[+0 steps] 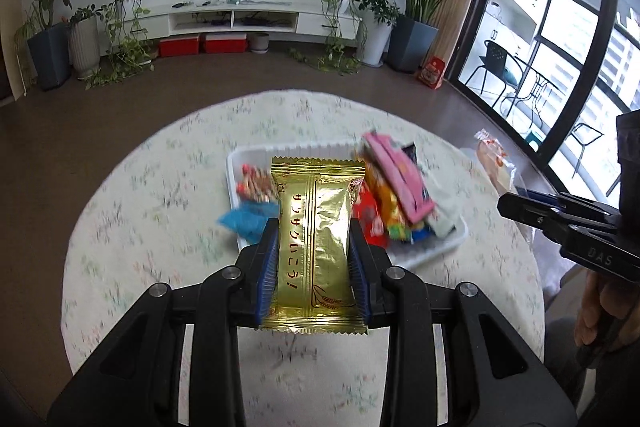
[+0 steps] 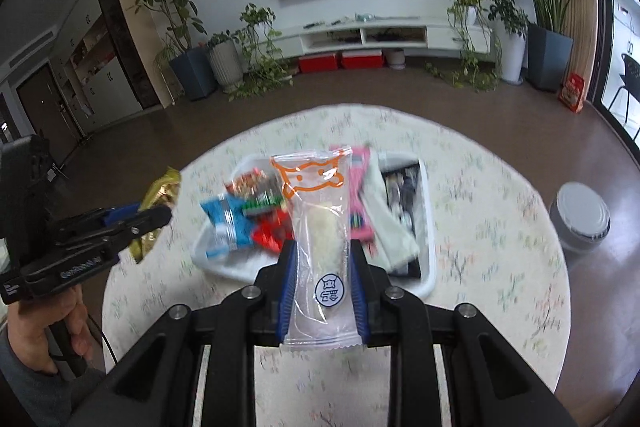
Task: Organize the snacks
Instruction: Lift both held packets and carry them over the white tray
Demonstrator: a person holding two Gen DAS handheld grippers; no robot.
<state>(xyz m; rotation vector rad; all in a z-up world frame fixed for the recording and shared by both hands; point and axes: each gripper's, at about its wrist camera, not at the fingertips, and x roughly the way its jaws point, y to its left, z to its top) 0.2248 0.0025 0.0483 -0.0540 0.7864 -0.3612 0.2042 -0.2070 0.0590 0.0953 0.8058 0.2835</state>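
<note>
- The left gripper [image 1: 314, 259] is clamped on a gold packet [image 1: 316, 239], held above the near side of the round tabletop [image 1: 140, 227], just short of the white tray [image 1: 432, 255].
- The tray sits mid-tabletop, already crowded with snacks: a blue packet [image 2: 228, 223], a red one [image 2: 272, 235], a pink packet [image 2: 360, 195] (the rest are too blurred to name).
- The right gripper [image 2: 323, 275] is closed on a clear cat-print packet [image 2: 320, 239], hanging over the tray's near edge.
- Judging by this, both packets are in transit; next each needs a free slot and a gentle release.
</note>
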